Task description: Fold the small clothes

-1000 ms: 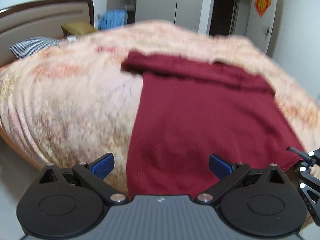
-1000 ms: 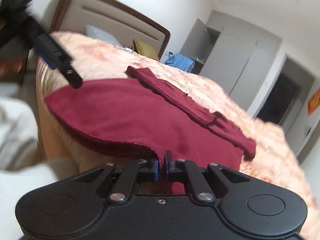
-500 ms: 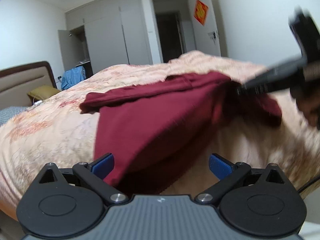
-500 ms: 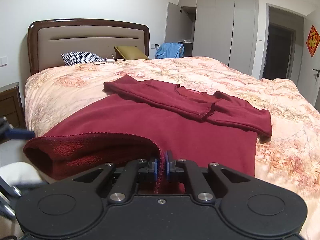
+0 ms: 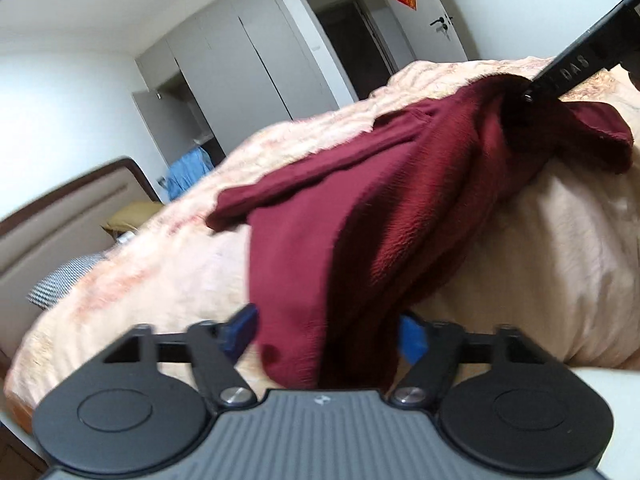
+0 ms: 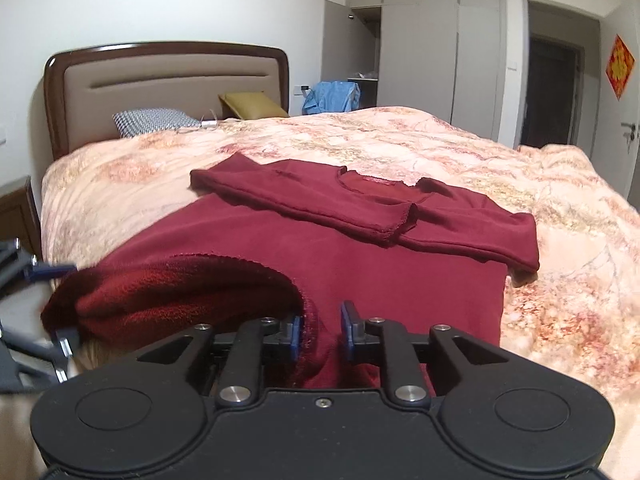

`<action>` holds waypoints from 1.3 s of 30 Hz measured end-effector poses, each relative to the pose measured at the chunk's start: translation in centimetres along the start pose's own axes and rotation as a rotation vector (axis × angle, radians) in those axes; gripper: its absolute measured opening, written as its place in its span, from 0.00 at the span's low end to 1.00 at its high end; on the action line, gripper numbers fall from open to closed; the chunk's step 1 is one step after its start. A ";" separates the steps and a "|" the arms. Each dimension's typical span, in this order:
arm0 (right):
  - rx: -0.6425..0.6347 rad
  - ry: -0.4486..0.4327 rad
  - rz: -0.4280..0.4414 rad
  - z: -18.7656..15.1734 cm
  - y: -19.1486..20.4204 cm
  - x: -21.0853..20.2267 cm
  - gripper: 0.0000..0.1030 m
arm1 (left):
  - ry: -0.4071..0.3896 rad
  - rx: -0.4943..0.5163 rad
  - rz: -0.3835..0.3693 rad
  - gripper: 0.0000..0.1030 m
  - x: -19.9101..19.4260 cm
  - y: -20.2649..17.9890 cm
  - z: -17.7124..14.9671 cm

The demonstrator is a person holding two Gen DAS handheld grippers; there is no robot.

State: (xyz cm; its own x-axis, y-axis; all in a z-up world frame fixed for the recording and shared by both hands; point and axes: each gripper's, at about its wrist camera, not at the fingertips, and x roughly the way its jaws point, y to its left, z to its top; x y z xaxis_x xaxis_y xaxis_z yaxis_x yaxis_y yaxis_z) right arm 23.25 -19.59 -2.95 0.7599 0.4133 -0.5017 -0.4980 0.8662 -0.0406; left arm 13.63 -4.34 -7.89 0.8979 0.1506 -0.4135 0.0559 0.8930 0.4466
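A maroon long-sleeved top [image 6: 360, 264] lies on the bed with both sleeves folded across its chest. Its near hem is lifted and curled over. My right gripper [image 6: 322, 334] is opening; the hem hangs loosely between its blue pads, resting against the left one. My left gripper [image 5: 326, 334] is closing around the top's [image 5: 360, 208] near corner, which hangs between its pads with small gaps on both sides. The right gripper's black finger [image 5: 560, 76] reaches into the cloth at the upper right of the left wrist view. At the right wrist view's left edge is the left gripper [image 6: 40, 268].
The bed's peach floral quilt [image 6: 440, 148] spreads all around the top. A padded headboard [image 6: 168, 80], a checked pillow [image 6: 156, 120] and an olive cushion [image 6: 252, 106] sit at the far end. A wardrobe [image 6: 420, 40], a blue cloth [image 6: 332, 96] and a dark doorway [image 6: 556, 92] stand beyond.
My right jaws have parted and let go of the hem they pinched. My left jaws have narrowed around the top's corner, and that gripper has rolled and dropped closer to the bed's edge.
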 end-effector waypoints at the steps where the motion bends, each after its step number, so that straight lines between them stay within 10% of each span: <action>1: -0.017 0.001 -0.002 -0.2 0.3 -0.2 0.23 | -0.010 0.001 -0.005 0.51 -0.1 0.7 -0.2; 5: -0.097 0.006 -0.037 -1.4 1.8 -1.5 0.30 | -0.055 0.010 -0.035 0.31 -1.5 1.8 -0.1; 9: -0.247 0.038 -0.111 -4.0 4.6 -2.5 0.65 | -0.094 -0.040 -0.071 0.14 -2.6 3.3 0.6; 13: -0.445 0.039 -0.228 -6.6 7.4 -2.9 0.71 | -0.120 -0.115 -0.093 0.06 -3.1 5.6 1.7; 22: -0.475 -0.064 -0.416 -6.5 7.3 -6.2 0.11 | -0.205 -0.125 -0.056 0.05 -5.4 8.4 3.3; 31: -0.449 -0.215 -0.453 -4.5 7.8 -12.2 0.07 | -0.343 -0.202 -0.034 0.03 -10.1 8.7 2.3; 39: -0.392 -0.241 -0.262 -1.8 8.3 -22.6 0.07 | -0.360 -0.272 -0.128 0.03 -17.9 13.2 2.0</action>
State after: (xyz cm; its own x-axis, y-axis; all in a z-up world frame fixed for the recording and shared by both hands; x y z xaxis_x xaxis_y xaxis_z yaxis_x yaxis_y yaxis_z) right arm 1.21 -22.21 6.48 0.9314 0.2896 -0.2207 -0.3622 0.7983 -0.4811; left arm -0.87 3.87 6.99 0.9882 -0.0821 -0.1290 0.1031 0.9808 0.1657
